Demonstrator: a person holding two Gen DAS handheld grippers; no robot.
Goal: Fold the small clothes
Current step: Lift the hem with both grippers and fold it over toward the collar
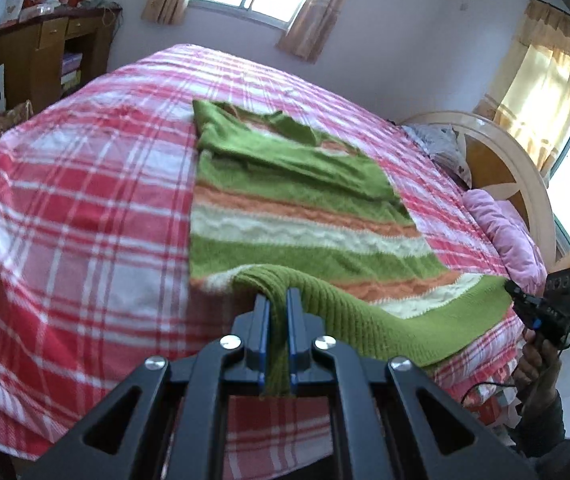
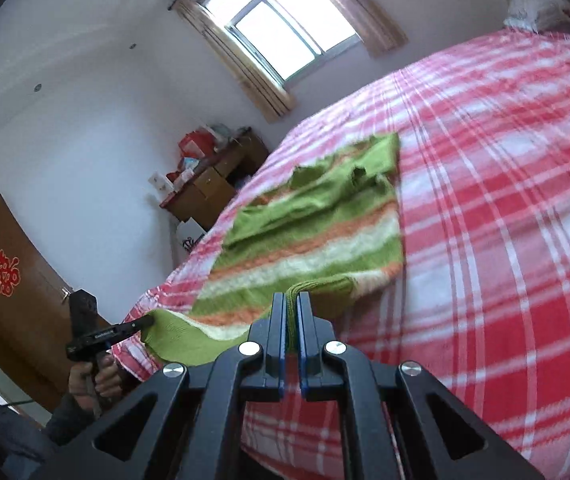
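Your left claw (image 1: 278,300) is clamped on the ribbed green hem of the sweater (image 1: 285,216), with a strip of knit running down between its fingers. Your right claw (image 2: 292,304) is pinched on the hem too, at the opposite corner; its fingers stand narrow with a bunched fold of green between them. In each view the other claw shows at the far corner of the hem, gripped in your hand.

The sweater lies on the bed (image 1: 85,200), near its foot edge, body flat and striped green, orange and white. Both sleeves look already folded in across the upper part, near the collar. The hem sags between your two grips and hangs just over the bed's edge.

The step in hand looks like the bottom-to-top fold: the hem is gripped at both corners and raised slightly. Next, you likely need to carry both claws forward together, level with each other, so the hem lands squarely over the folded sleeves. Keep the hem taut between the claws; slack there could wrinkle the fold. Release only once the knit rests flat.

As for containers, there is none near the sweater. A wooden cabinet (image 1: 45,52) stands by the wall beyond the bed, with red packages and boxes piled on top and what looks like stacked items on its open shelves. A white box sits on the floor beside it; its contents cannot be seen.
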